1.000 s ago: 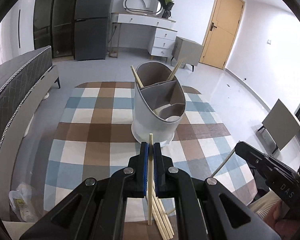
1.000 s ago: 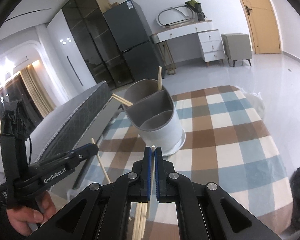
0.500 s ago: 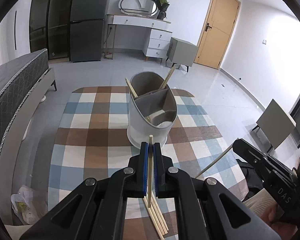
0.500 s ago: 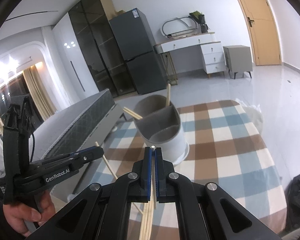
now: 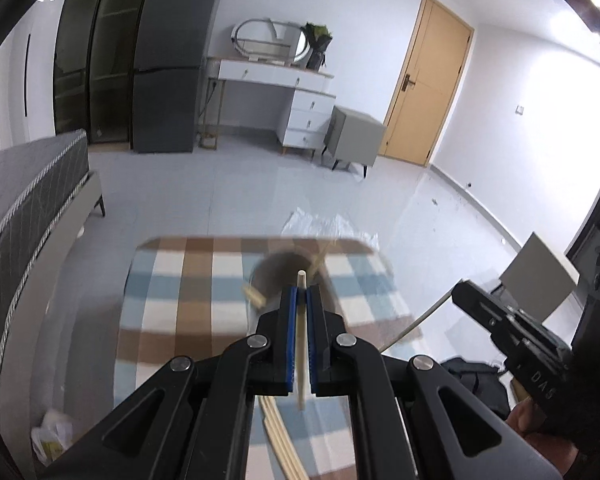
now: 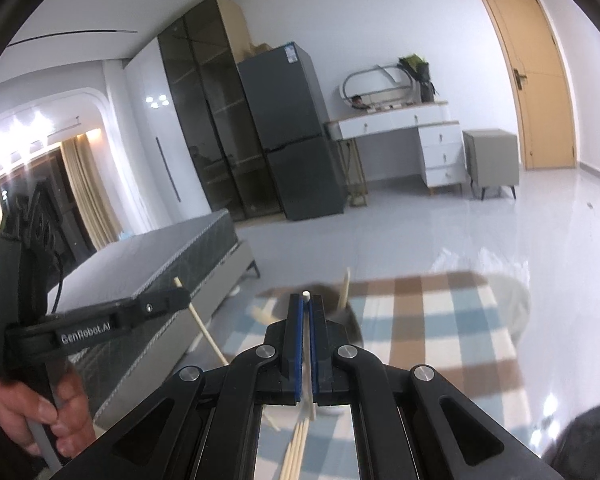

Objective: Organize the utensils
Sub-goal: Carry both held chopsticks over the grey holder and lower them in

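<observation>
My left gripper [image 5: 300, 294] is shut on a pale wooden chopstick [image 5: 301, 344], held upright well above the checked tablecloth [image 5: 196, 292]. My right gripper [image 6: 306, 302] is shut on another chopstick [image 6: 306, 294]. The grey divided utensil holder [image 5: 276, 276] stands on the cloth beyond both grippers, blurred, with chopsticks leaning out of it; it also shows in the right wrist view [image 6: 342, 312]. Several loose chopsticks [image 5: 284, 448] lie on the cloth below the grippers. The right gripper shows in the left wrist view [image 5: 458, 294] and the left gripper in the right wrist view [image 6: 182, 298], each holding its stick.
A grey bed [image 5: 24, 208] runs along the left of the table. A dark fridge [image 5: 168, 60], a white dressing table [image 5: 276, 92], a grey cabinet [image 5: 356, 140] and a wooden door [image 5: 432, 84] stand at the far wall. A plastic bag [image 5: 52, 440] lies on the floor.
Both grippers have risen and tilted up with their chopsticks. The holder and table now sit lower and smaller in both views.
</observation>
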`<state>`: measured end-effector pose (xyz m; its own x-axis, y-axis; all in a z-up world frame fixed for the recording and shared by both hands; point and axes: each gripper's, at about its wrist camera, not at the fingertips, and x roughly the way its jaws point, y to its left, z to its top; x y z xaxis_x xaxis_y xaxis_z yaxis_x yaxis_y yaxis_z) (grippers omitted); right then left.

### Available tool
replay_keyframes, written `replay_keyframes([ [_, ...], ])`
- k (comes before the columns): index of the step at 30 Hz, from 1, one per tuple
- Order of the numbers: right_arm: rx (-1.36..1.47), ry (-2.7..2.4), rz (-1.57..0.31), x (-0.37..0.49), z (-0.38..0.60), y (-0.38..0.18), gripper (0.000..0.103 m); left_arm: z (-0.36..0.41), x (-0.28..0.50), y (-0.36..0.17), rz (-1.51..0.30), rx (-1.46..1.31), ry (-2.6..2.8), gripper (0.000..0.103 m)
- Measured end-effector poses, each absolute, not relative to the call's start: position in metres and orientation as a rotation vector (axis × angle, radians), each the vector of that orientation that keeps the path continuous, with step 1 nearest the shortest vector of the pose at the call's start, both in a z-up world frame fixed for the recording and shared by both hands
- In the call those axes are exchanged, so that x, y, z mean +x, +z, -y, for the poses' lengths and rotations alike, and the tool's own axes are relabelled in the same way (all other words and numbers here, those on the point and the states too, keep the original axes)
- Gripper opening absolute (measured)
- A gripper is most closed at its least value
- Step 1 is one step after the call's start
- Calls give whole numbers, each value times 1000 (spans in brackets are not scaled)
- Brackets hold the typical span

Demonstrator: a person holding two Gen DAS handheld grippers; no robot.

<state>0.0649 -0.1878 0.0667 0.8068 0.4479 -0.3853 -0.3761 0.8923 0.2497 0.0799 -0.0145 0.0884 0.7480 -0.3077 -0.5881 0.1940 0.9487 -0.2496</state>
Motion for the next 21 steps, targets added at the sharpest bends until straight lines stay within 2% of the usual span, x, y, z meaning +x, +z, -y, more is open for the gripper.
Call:
replay_keyframes([
  [9, 135, 472, -382, 119, 181, 118, 2, 18, 137, 132, -628, -162, -288, 1],
  [15, 131, 482, -375, 156, 174, 127, 2, 14, 169, 129, -636, -150, -295, 1],
  [21, 120, 494, -401, 180, 166, 113, 2, 9, 192, 105, -677, -147, -292, 1],
])
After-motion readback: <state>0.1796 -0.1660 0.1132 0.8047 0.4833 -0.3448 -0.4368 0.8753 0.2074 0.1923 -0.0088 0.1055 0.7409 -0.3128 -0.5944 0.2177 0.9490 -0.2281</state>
